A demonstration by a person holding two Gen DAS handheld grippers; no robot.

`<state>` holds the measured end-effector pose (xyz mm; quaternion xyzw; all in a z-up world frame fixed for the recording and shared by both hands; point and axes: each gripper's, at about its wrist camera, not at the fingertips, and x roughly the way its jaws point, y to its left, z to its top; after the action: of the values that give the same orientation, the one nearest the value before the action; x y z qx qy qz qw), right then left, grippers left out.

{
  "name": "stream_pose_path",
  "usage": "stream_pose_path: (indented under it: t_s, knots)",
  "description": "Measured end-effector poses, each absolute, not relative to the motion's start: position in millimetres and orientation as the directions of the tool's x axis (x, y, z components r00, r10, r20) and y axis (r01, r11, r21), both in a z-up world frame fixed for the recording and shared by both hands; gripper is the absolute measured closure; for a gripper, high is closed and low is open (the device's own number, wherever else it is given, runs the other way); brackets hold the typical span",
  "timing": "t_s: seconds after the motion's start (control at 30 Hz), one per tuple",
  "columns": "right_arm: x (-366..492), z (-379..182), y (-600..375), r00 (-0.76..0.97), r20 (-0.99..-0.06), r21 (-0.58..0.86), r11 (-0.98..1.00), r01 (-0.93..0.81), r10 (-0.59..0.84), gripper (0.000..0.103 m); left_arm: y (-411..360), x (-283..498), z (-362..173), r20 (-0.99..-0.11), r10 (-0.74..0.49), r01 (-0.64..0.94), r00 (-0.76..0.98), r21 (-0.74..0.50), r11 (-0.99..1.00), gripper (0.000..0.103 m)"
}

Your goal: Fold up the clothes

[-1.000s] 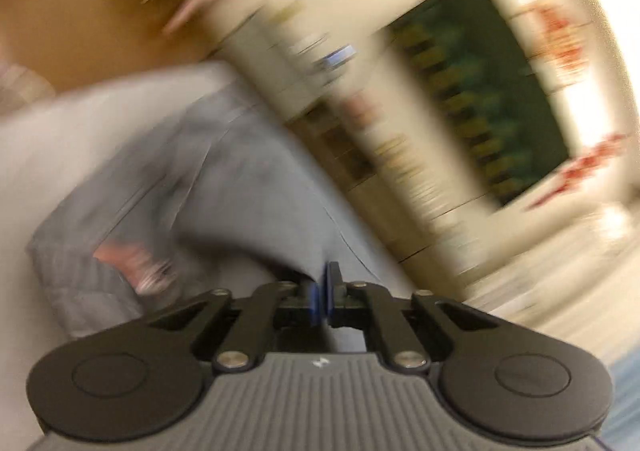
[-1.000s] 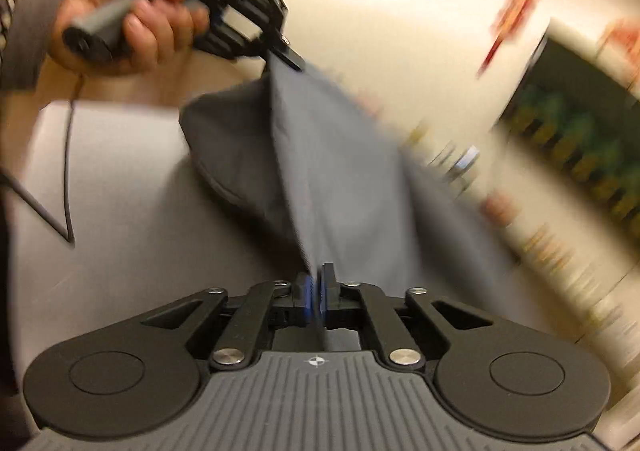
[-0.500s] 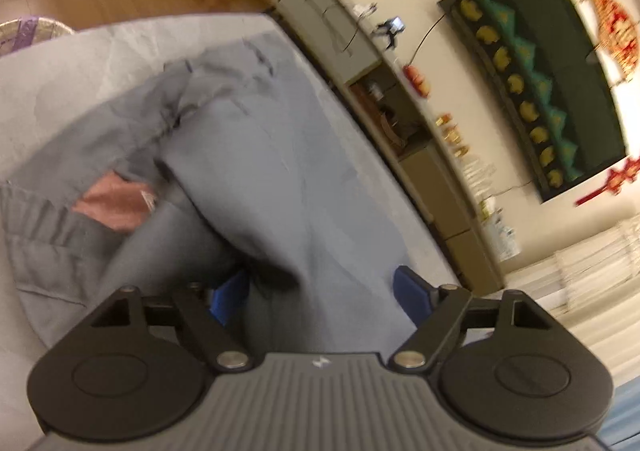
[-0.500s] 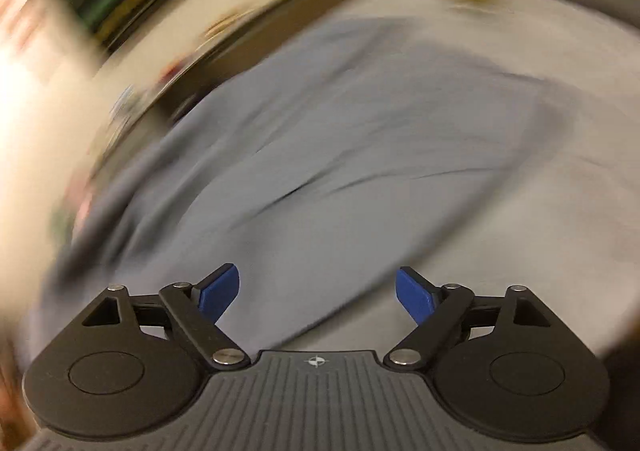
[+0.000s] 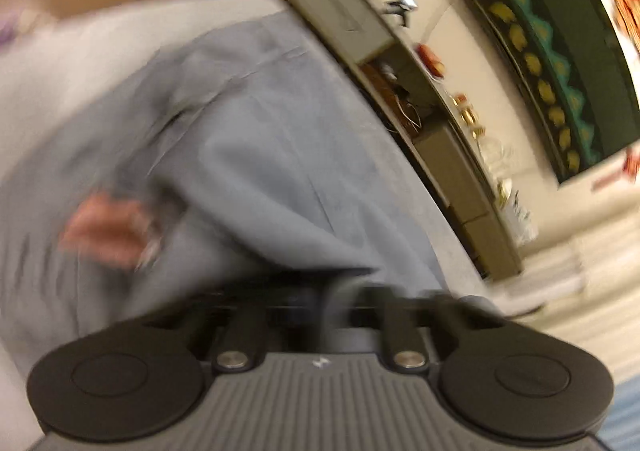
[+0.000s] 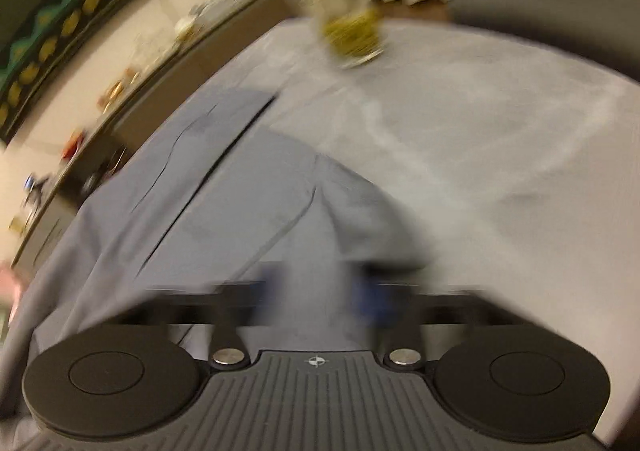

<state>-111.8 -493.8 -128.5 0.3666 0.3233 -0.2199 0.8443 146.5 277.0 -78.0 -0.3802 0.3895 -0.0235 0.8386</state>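
A pale grey counter (image 6: 500,123) carries the grey garment (image 5: 260,171), lying rumpled across it. The left gripper (image 5: 338,303) has its fingers closed on a cloth fold; the right gripper (image 6: 316,291), fingers just narrowing, straddles another fold.

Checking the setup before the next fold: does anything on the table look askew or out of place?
The grey garment lies bunched and creased, not flat, on the pale grey table cover, with a pink patch showing on it. Motion blur hides finer detail; nothing looks spilled or damaged.

light: warm, dim indoor | blur: heavy motion smear — both views | edges: fisheye-bent
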Motion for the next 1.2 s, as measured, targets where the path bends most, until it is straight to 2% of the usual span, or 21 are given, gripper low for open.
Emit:
stream_pose_path:
  t_s: [0.1, 0.17, 0.3, 0.33, 0.4, 0.43, 0.5, 0.57, 0.63, 0.7, 0.77, 0.8, 0.83, 0.87, 0.9, 0.93, 1.0, 1.1, 1.2]
  knots:
    - [-69, -110, -494, 0.743, -0.658, 0.495, 0.676, 0.546, -0.119, 0.101, 279, 204, -30, -0.567, -0.308, -0.186, 0.764, -0.650, 0.737, 0.102]
    - [-46, -76, -496, 0.810, -0.572, 0.528, 0.696, 0.486, -0.131, 0.102, 273, 230, 22, -0.473, -0.324, -0.097, 0.819, -0.671, 0.735, 0.102]
    - [-28, 6, -503, 0.897, -0.407, 0.566, 0.724, 0.394, -0.171, 0.102, 268, 217, 114, -0.248, -0.389, 0.124, 0.887, -0.684, 0.719, 0.103]
    - [-32, 21, -506, 0.915, -0.366, 0.579, 0.727, 0.369, -0.173, 0.102, 273, 200, 125, -0.192, -0.408, 0.176, 0.893, -0.685, 0.707, 0.103]
    - [-49, 35, -511, 0.933, -0.312, 0.588, 0.735, 0.337, -0.178, 0.102, 288, 152, 121, -0.142, -0.414, 0.223, 0.899, -0.667, 0.711, 0.102]
    - [-61, 35, -512, 0.937, -0.300, 0.585, 0.741, 0.330, -0.180, 0.102, 298, 130, 107, -0.159, -0.405, 0.208, 0.901, -0.661, 0.721, 0.102]
    - [-85, 35, -515, 0.943, -0.277, 0.579, 0.751, 0.317, -0.184, 0.102, 316, 85, 56, -0.269, -0.350, 0.092, 0.898, -0.662, 0.744, 0.102]
    - [-99, 5, -516, 0.917, -0.355, 0.540, 0.760, 0.360, -0.183, 0.102, 326, 58, -13, -0.486, -0.255, -0.115, 0.836, -0.610, 0.784, 0.099]
    - [-100, -43, -514, 0.854, -0.482, 0.474, 0.761, 0.443, -0.197, 0.102, 324, 47, -72, -0.694, -0.201, -0.295, 0.691, -0.525, 0.799, 0.098]
    - [-96, -87, -511, 0.777, -0.591, 0.398, 0.759, 0.516, -0.218, 0.102, 317, 40, -96, -0.769, -0.188, -0.347, 0.611, -0.474, 0.810, 0.090]
    - [-90, -107, -509, 0.733, -0.650, 0.387, 0.743, 0.546, -0.201, 0.101, 312, 30, -92, -0.761, -0.137, -0.325, 0.634, -0.424, 0.845, 0.083]
    - [-88, -104, -506, 0.739, -0.643, 0.374, 0.759, 0.533, -0.201, 0.100, 315, 27, -88, -0.751, -0.109, -0.339, 0.652, -0.416, 0.844, 0.080]
    - [-89, -98, -499, 0.740, -0.624, 0.320, 0.782, 0.535, -0.251, 0.100, 318, 24, -85, -0.739, -0.080, -0.353, 0.668, -0.411, 0.841, 0.068]
    - [-90, -93, -493, 0.740, -0.602, 0.264, 0.800, 0.539, -0.300, 0.090, 323, 22, -85, -0.745, -0.023, -0.401, 0.667, -0.385, 0.831, 0.061]
    - [-92, -90, -485, 0.739, -0.577, 0.216, 0.807, 0.549, -0.348, 0.072, 326, 26, -83, -0.756, 0.020, -0.428, 0.654, -0.348, 0.834, 0.057]
    - [-94, -87, -478, 0.738, -0.548, 0.168, 0.812, 0.559, -0.394, 0.057, 328, 31, -81, -0.765, 0.063, -0.453, 0.641, -0.311, 0.836, 0.057]
    - [-95, -81, -459, 0.755, -0.494, 0.077, 0.843, 0.533, -0.432, 0.054, 329, 36, -80, -0.767, 0.095, -0.465, 0.634, -0.281, 0.840, 0.057]
    - [-83, -79, -420, 0.810, -0.440, -0.069, 0.913, 0.401, -0.389, 0.054, 333, 34, -79, -0.764, 0.095, -0.461, 0.638, -0.280, 0.842, 0.057]
    - [-64, -87, -390, 0.841, -0.473, -0.107, 0.965, 0.239, -0.261, 0.054, 329, 39, -74, -0.763, 0.117, -0.457, 0.636, -0.250, 0.853, 0.057]
